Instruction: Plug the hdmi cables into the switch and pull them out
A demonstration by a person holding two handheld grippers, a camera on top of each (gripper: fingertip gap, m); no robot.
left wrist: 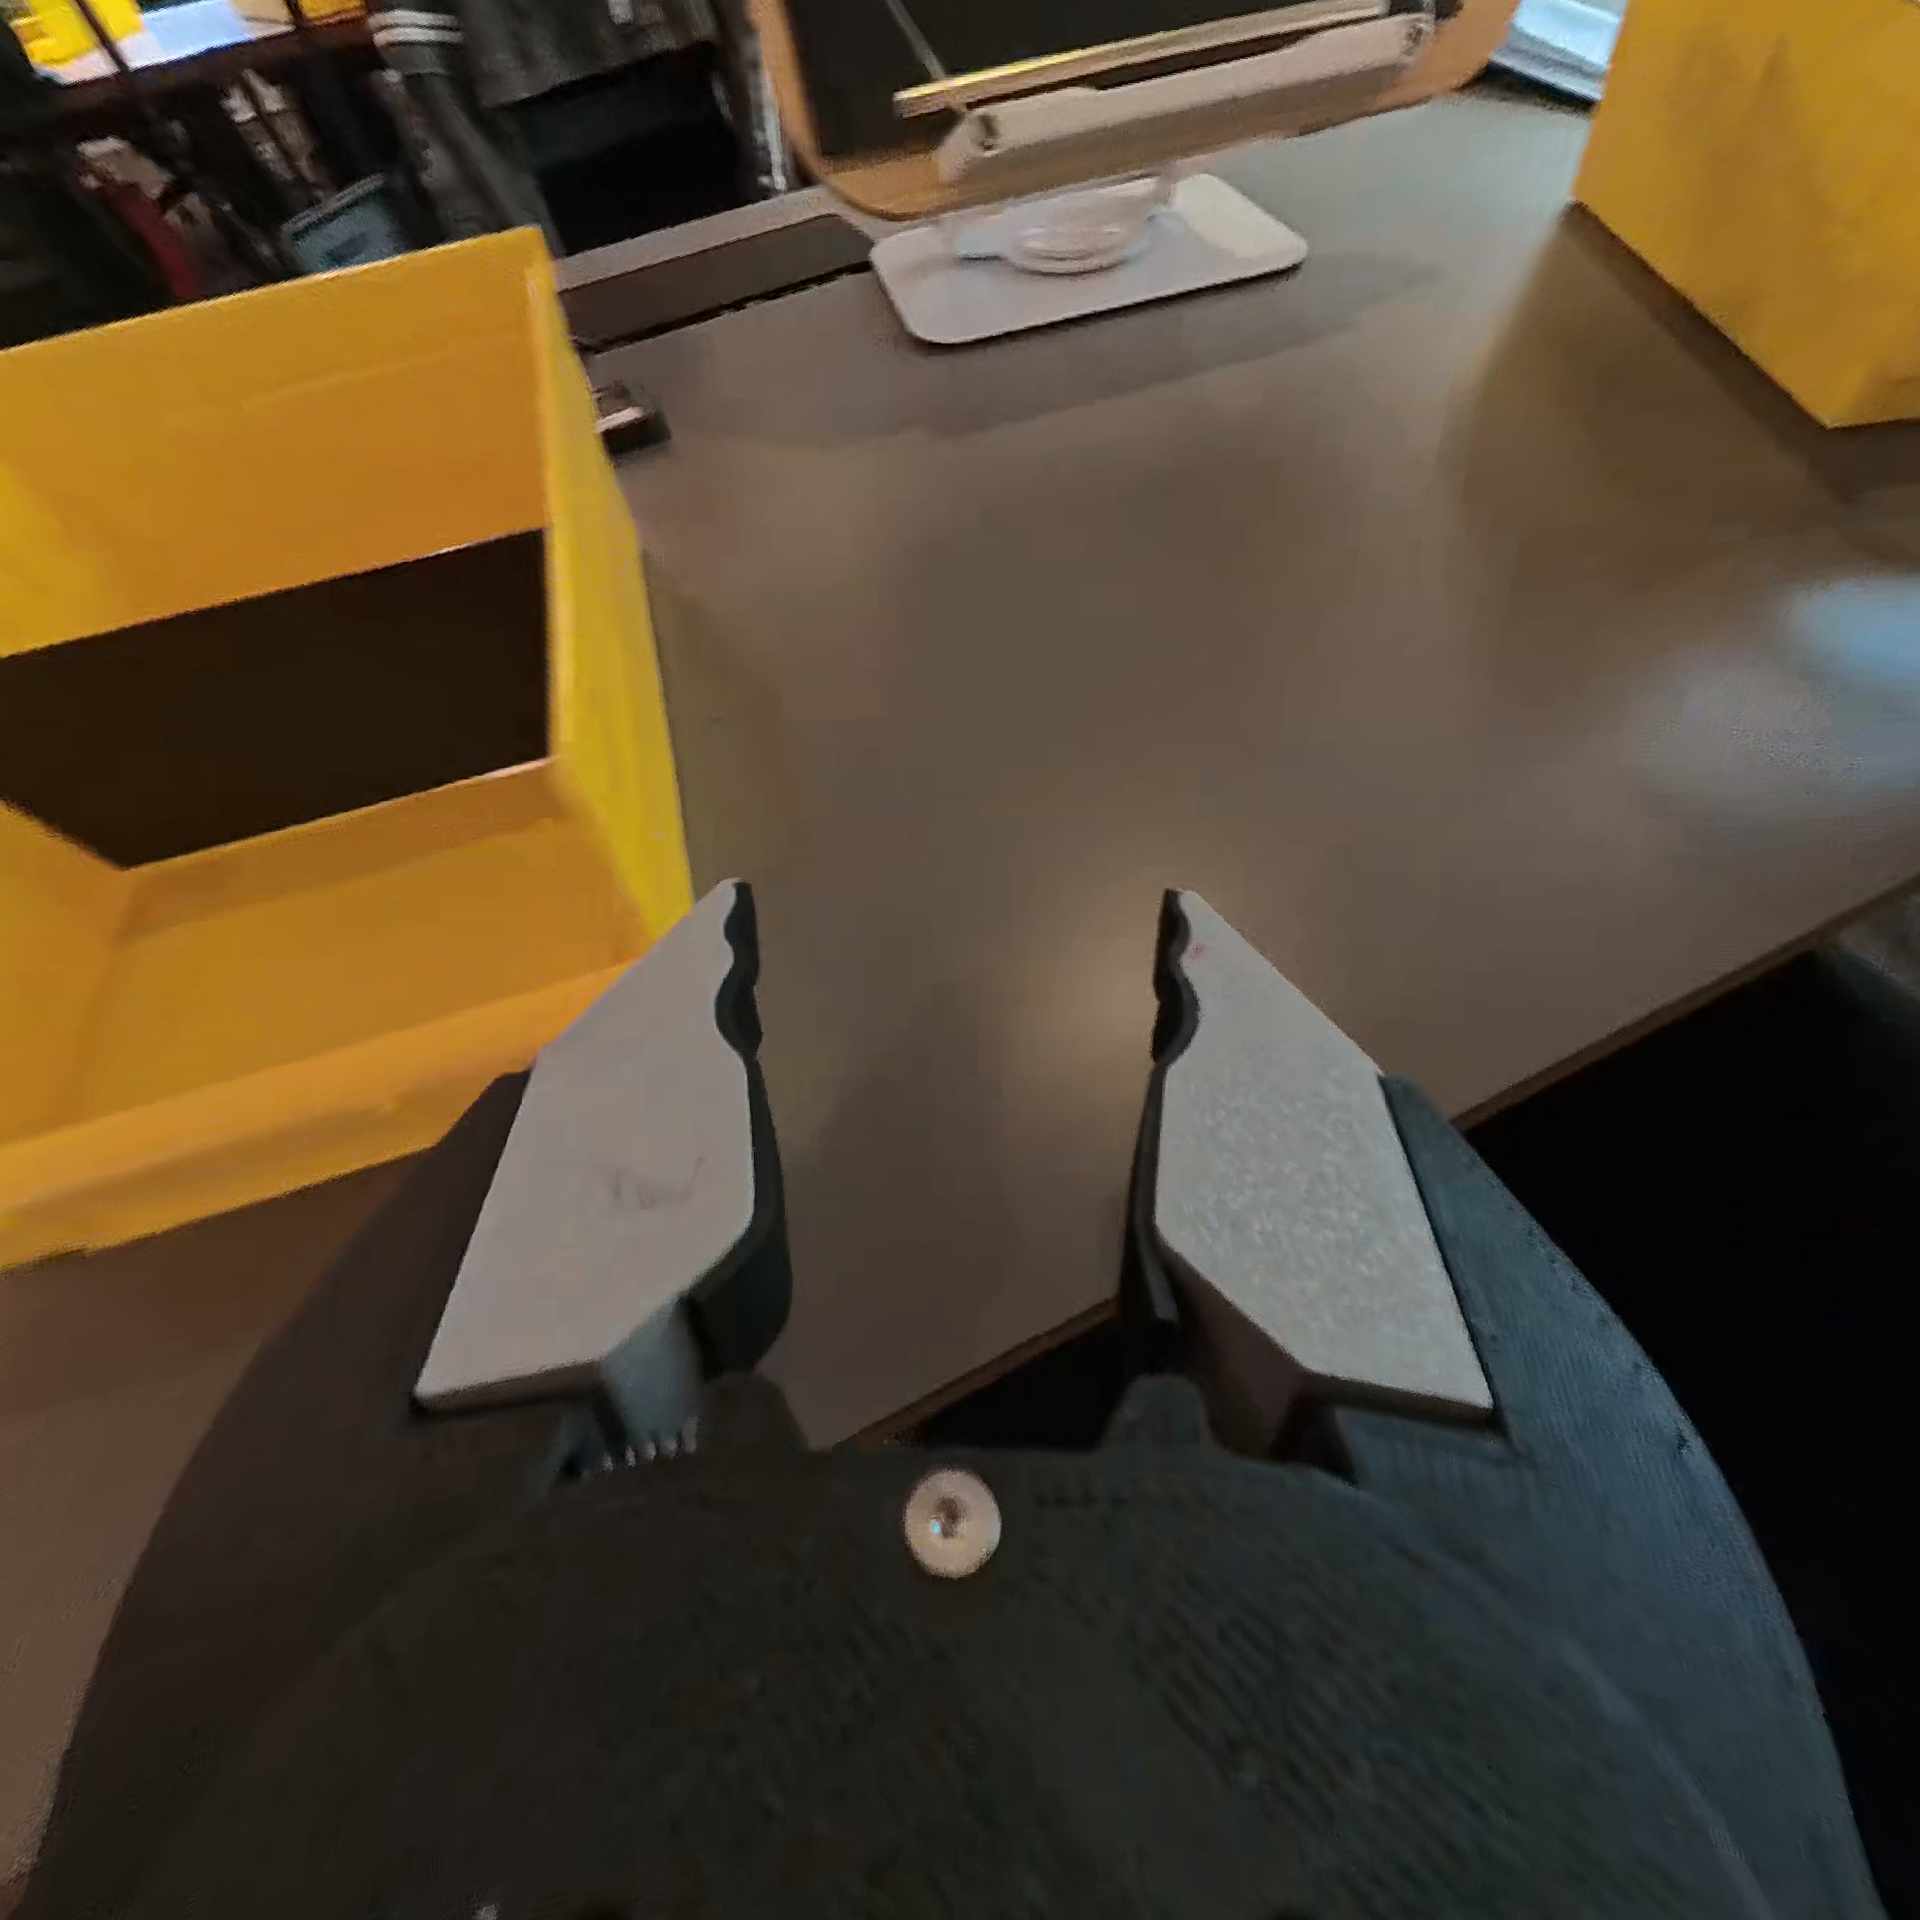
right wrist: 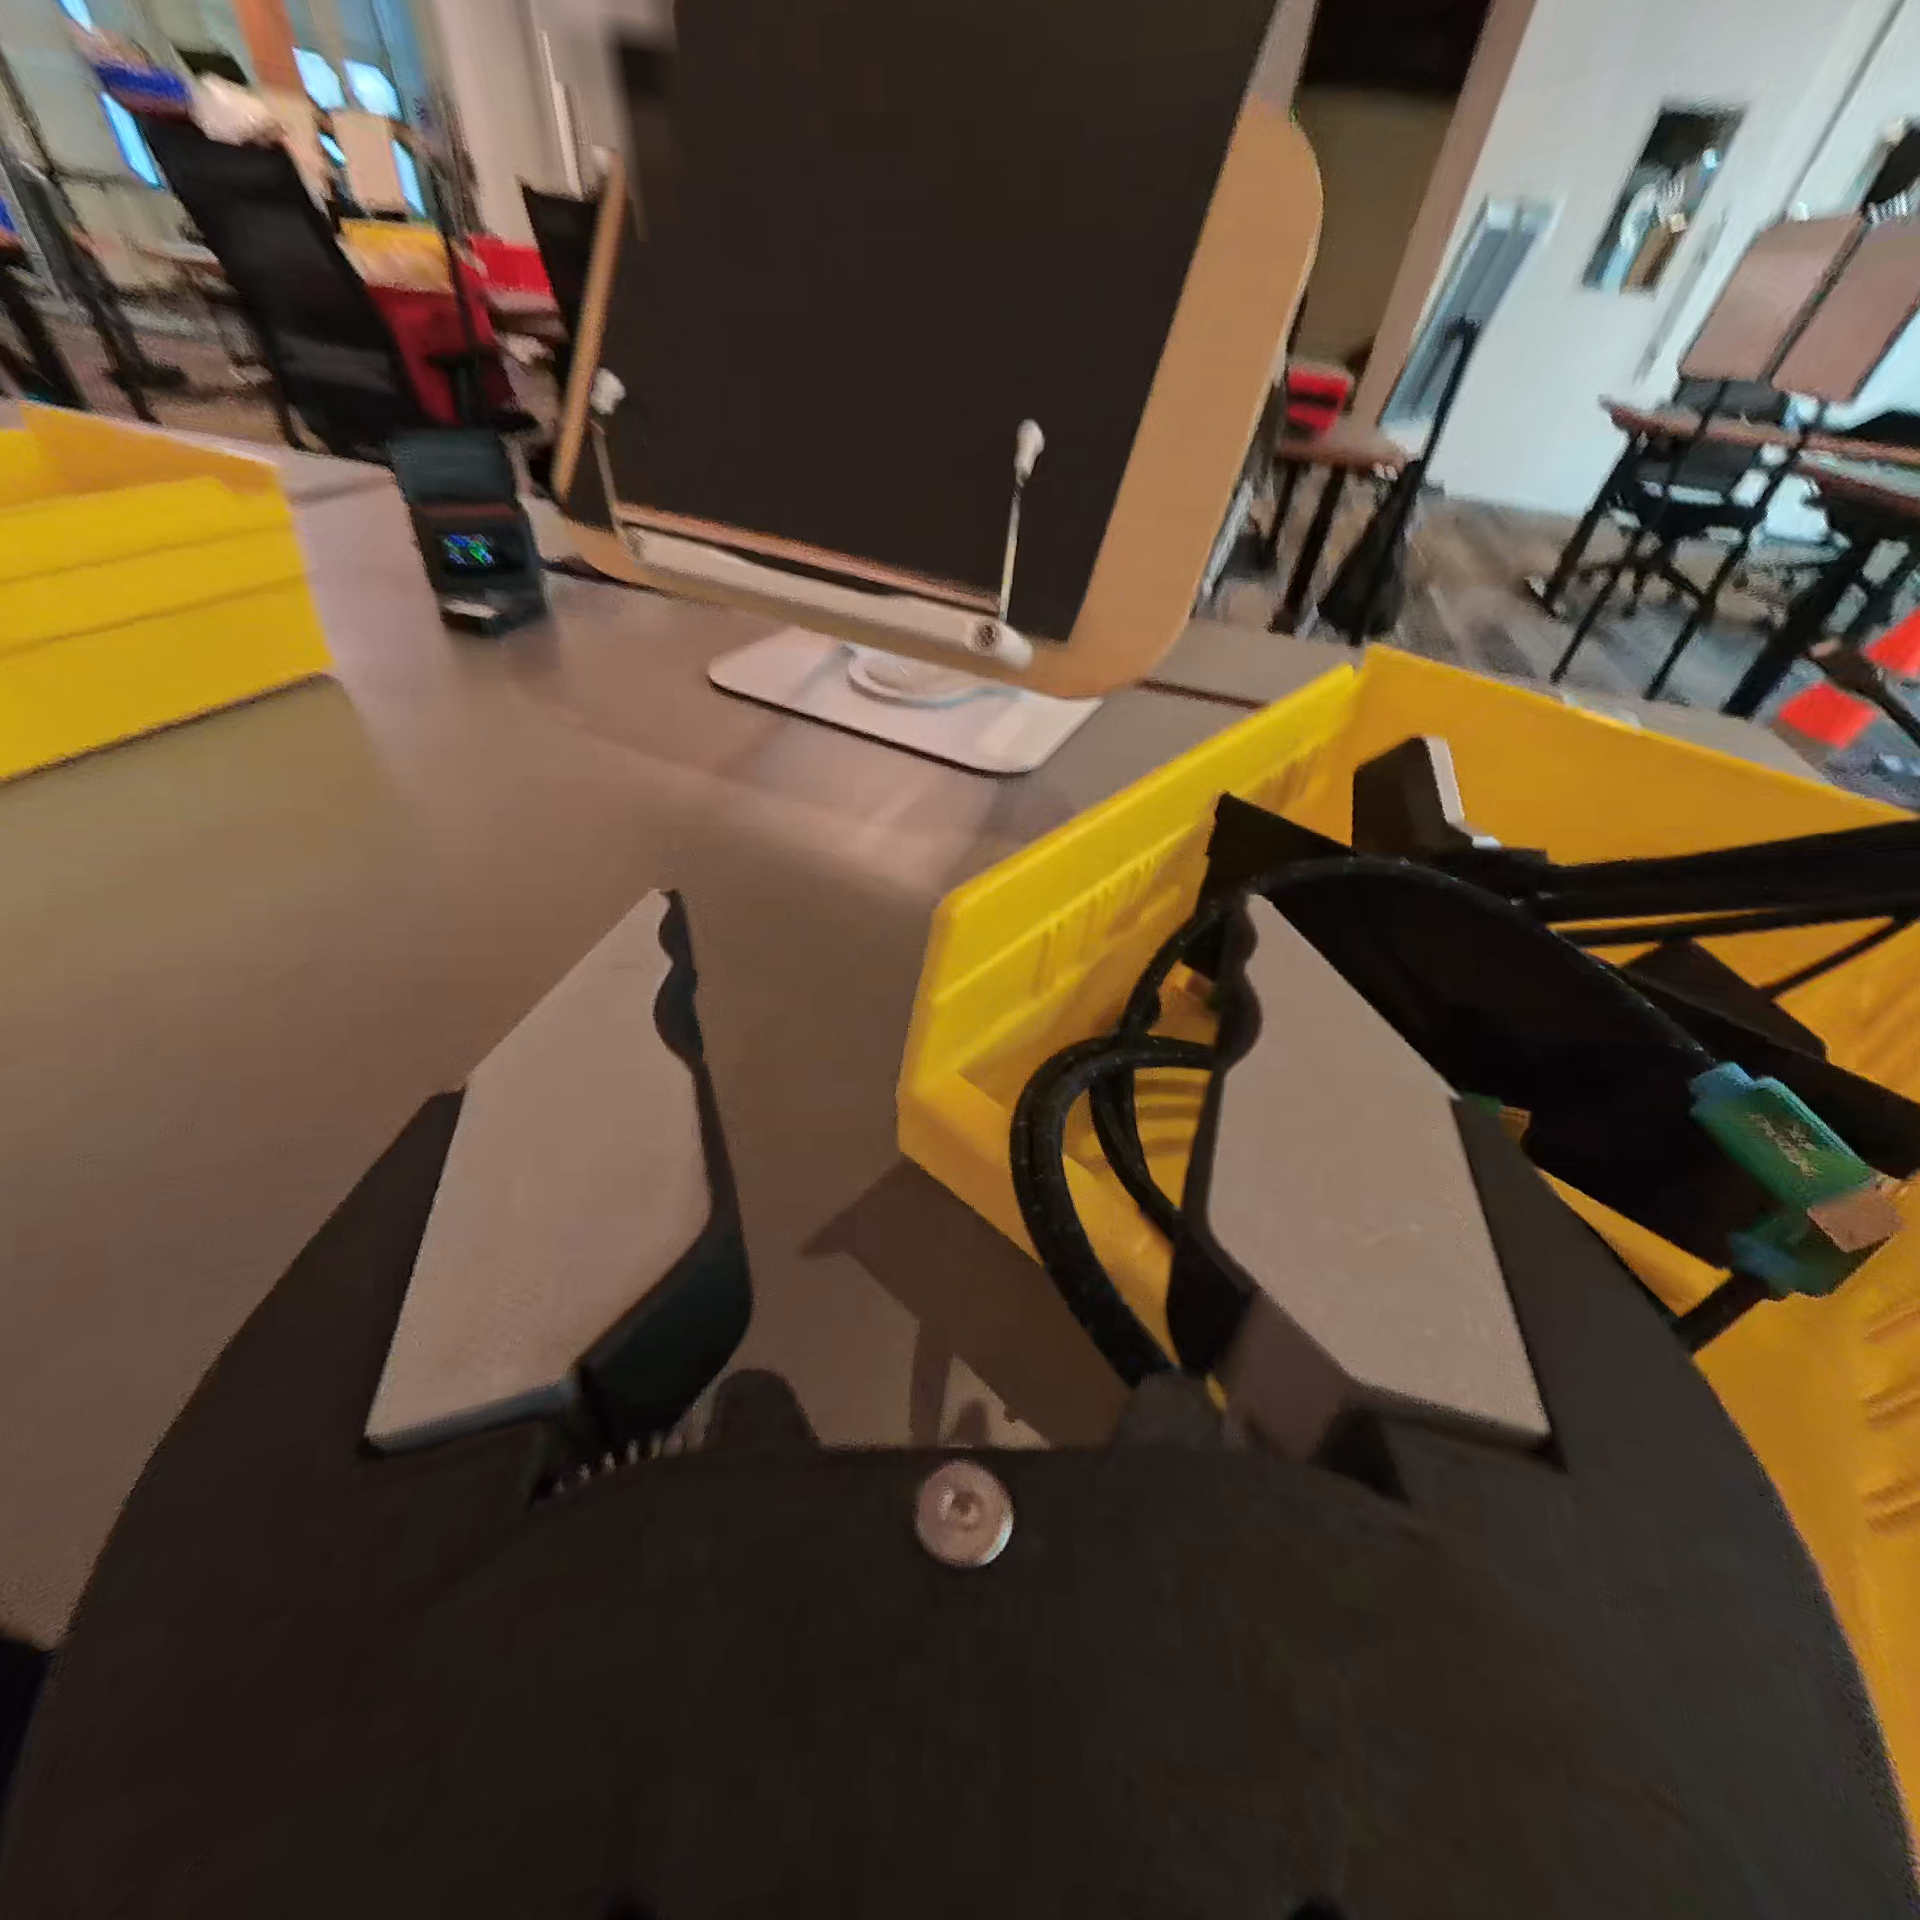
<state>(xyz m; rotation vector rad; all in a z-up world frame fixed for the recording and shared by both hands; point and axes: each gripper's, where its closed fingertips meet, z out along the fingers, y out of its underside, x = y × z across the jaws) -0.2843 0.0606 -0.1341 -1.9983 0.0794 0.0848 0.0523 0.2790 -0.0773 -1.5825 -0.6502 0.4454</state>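
Pointing lower right, the HDMI cable [right wrist: 1787, 1174] plug overhangs the yellow bin [right wrist: 1091, 904].

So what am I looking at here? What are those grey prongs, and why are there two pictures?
Each picture comes from a small camera mounted on a hand-held gripper, looking forward along its two fingers. A person carries one gripper in each hand; there is no robot arm.

The left gripper is open and holds nothing. It hovers over a dark table, next to a yellow bin that looks empty.

The right gripper is also open and empty. Beside it is another yellow bin holding black cables, one with a green plug.

At the back of the table stands a monitor on a white base, with a small black device beside it.
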